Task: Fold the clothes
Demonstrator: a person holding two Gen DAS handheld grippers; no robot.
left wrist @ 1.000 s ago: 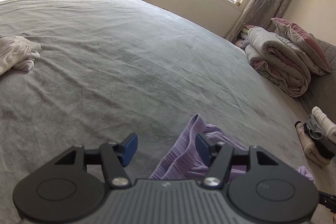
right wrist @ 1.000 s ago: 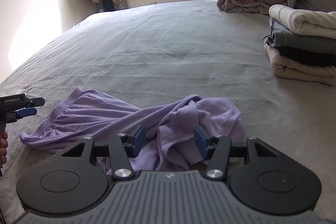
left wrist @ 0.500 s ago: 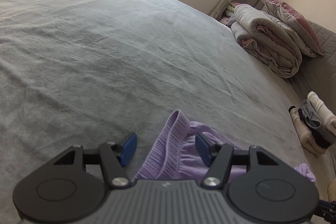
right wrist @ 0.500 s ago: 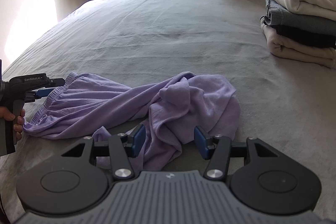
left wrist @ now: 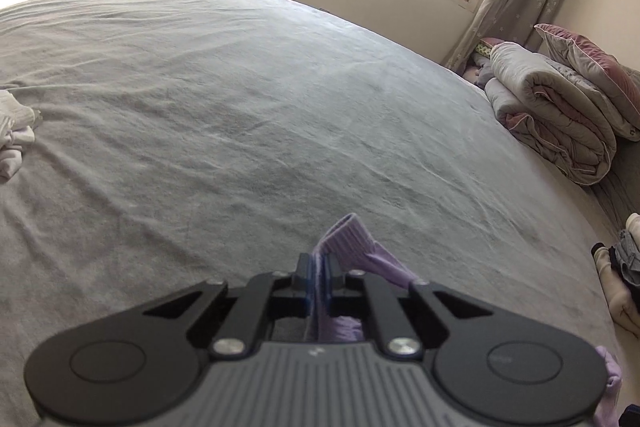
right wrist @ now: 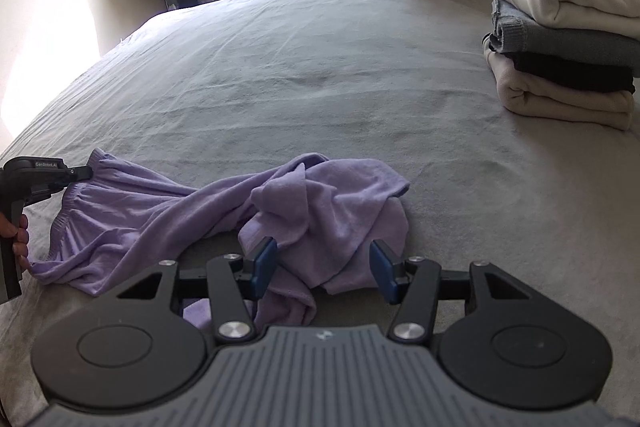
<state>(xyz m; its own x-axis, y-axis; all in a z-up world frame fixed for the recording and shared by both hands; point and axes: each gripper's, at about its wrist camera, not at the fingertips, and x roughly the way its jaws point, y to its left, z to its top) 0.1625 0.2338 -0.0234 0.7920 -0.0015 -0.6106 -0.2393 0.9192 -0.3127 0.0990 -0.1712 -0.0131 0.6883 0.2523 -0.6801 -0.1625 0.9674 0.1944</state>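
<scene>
Now left tongs [left wrist: 319, 269] clamped, purple garment [left wrist: 352, 239] pinched

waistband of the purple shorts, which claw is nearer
Left. The left claw is shut on the waistband. The right claw is open over the crumpled other end of the shorts, away from it.

Crumpled lilac knit garment [right wrist: 224, 211] on grey bedsheet [right wrist: 320, 67]. Right gripper [right wrist: 323, 269] jaws apart, low over bunched end, pads not pressing. Left gripper [right wrist: 86, 171] pinches ribbed waistband corner. Folded clothes stack [right wrist: 560, 59] far right.
</scene>
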